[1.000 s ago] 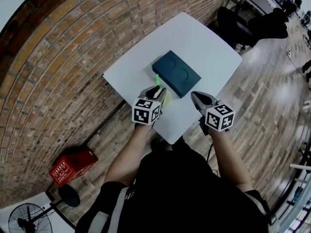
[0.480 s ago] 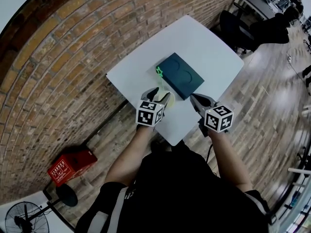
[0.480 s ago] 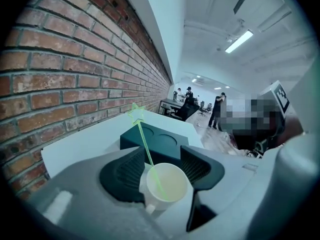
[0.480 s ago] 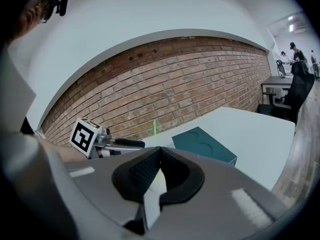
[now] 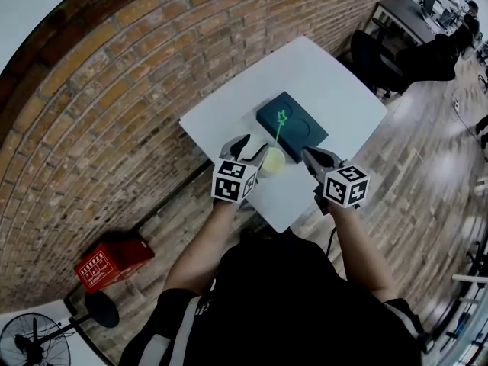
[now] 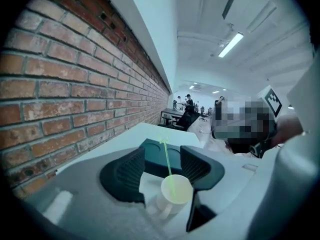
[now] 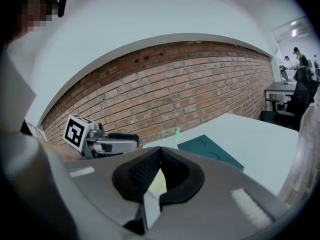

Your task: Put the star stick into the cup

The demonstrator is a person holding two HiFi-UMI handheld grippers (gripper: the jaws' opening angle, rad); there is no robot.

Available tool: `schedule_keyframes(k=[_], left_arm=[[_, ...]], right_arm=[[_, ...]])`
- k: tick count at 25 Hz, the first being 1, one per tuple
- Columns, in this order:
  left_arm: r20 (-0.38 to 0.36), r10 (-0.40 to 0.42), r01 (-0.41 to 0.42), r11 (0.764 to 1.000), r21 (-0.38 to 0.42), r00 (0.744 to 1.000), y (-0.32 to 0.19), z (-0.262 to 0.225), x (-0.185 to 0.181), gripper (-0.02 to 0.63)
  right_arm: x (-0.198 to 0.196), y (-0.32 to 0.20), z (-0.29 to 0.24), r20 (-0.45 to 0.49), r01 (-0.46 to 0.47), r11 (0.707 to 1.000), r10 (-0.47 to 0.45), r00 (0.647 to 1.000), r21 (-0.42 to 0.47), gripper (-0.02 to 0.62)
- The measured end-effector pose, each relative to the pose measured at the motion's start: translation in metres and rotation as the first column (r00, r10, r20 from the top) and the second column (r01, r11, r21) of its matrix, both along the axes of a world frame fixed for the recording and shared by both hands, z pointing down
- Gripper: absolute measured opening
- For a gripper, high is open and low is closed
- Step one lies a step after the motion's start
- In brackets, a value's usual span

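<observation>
A pale cup (image 5: pixel 272 161) stands on the white table (image 5: pixel 335 82) near its front edge. The thin green star stick (image 5: pixel 279 122) stands in the cup, leaning toward a dark teal box (image 5: pixel 299 128). My left gripper (image 5: pixel 253 146) sits just left of the cup, open. In the left gripper view the cup (image 6: pixel 175 190) and the stick (image 6: pixel 166 159) rise between the spread jaws of the left gripper (image 6: pixel 162 160), untouched by the pads. My right gripper (image 5: pixel 308 154) hovers right of the cup, shut with nothing in it. The right gripper (image 7: pixel 160 151) shows closed tips, with the cup (image 7: pixel 158 182) behind them.
The teal box (image 6: pixel 159 156) with two round recesses lies just beyond the cup. A brick wall (image 5: pixel 114 90) runs along the table's left side. On the floor to the left lie a red crate (image 5: pixel 113 264) and a fan (image 5: pixel 30 345). Desks and chairs (image 5: pixel 396 36) stand far right.
The left gripper's jaws have spread and let go of the star stick, which now stands free in the cup and leans toward the box. The right gripper has barely moved.
</observation>
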State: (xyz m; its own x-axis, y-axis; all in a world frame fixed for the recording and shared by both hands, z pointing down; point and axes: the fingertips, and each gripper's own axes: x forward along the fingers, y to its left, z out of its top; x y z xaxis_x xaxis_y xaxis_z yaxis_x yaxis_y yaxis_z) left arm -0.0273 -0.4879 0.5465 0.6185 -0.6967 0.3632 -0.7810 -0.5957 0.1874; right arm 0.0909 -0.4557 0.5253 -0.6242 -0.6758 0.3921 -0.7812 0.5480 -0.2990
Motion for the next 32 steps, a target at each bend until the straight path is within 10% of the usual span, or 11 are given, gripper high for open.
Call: schedule_keyframes(k=[6, 15, 32], left_arm=[[0.003, 0.047, -0.047, 0.988, 0.146, 0.999, 0.006, -0.054, -0.012, 0.225], [-0.011, 0.049, -0.045, 0.969, 0.243, 0.999, 0.013, -0.096, -0.028, 0.015], [-0.074, -0.03, 0.052, 0.949, 0.311, 0.997, 0.02, -0.182, -0.001, 0.008]], right_arm=[[0.002, 0.005, -0.02, 0.007, -0.061, 0.996, 0.061, 0.998, 0.06, 0.0], [0.011, 0.016, -0.072, 0.026, -0.102, 0.971, 0.099, 0.995, 0.218, 0.0], [0.084, 0.033, -0.154, 0.029, -0.128, 0.899, 0.128, 0.991, 0.419, -0.002]])
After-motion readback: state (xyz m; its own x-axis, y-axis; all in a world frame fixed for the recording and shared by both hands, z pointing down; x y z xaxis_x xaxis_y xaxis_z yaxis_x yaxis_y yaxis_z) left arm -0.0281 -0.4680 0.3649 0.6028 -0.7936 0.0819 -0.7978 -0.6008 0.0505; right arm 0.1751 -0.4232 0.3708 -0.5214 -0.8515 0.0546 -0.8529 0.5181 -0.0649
